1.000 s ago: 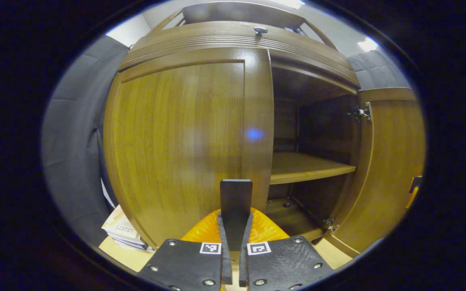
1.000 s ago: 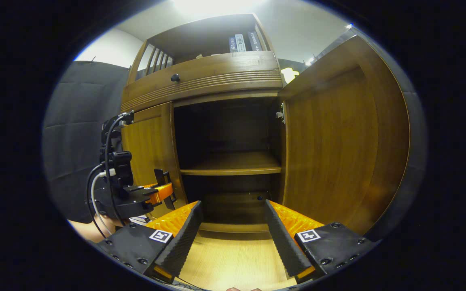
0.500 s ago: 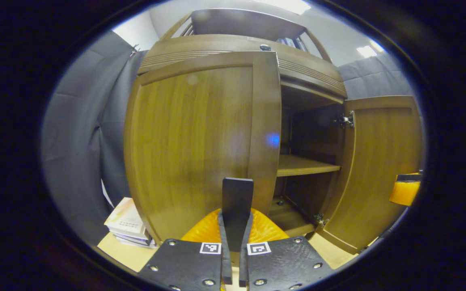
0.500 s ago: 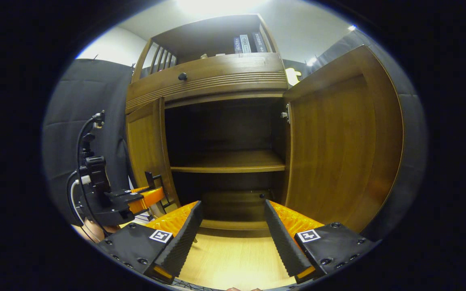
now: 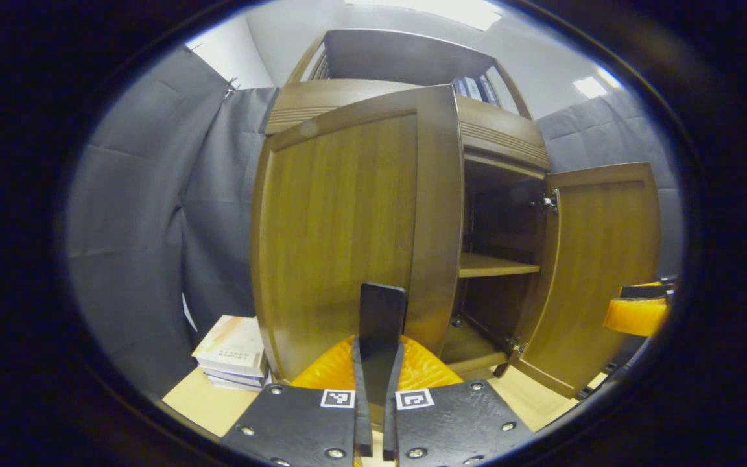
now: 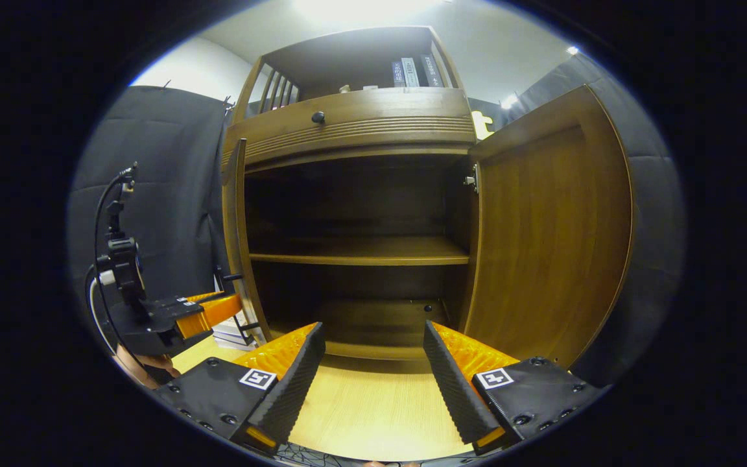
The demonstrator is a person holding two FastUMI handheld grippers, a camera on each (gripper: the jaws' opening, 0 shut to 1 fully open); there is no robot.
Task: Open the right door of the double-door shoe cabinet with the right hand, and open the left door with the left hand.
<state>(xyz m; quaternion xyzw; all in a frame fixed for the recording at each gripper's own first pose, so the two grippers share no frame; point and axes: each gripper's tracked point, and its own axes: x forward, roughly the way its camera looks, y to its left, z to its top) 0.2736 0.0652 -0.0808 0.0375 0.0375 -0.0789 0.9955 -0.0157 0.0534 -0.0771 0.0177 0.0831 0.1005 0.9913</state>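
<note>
The brown wooden shoe cabinet stands with both doors swung out. In the left gripper view, the left door faces me, and my left gripper is shut on its black bar handle at the door's free edge. The right gripper view shows that door edge-on, with the left gripper at its handle and a hand below it. The right door stands wide open. My right gripper is open and holds nothing, low before the cabinet's dark inside. An orange finger of the right gripper sits near the right door.
A shelf splits the cabinet's inside. A drawer with a dark knob runs above the doors, with books on top. A stack of books lies on the light wooden floor left of the cabinet.
The left door has swung farther out with my left gripper holding its handle, from nearly closed to about edge-on in the right gripper view. The right gripper stays open, barely moved.
</note>
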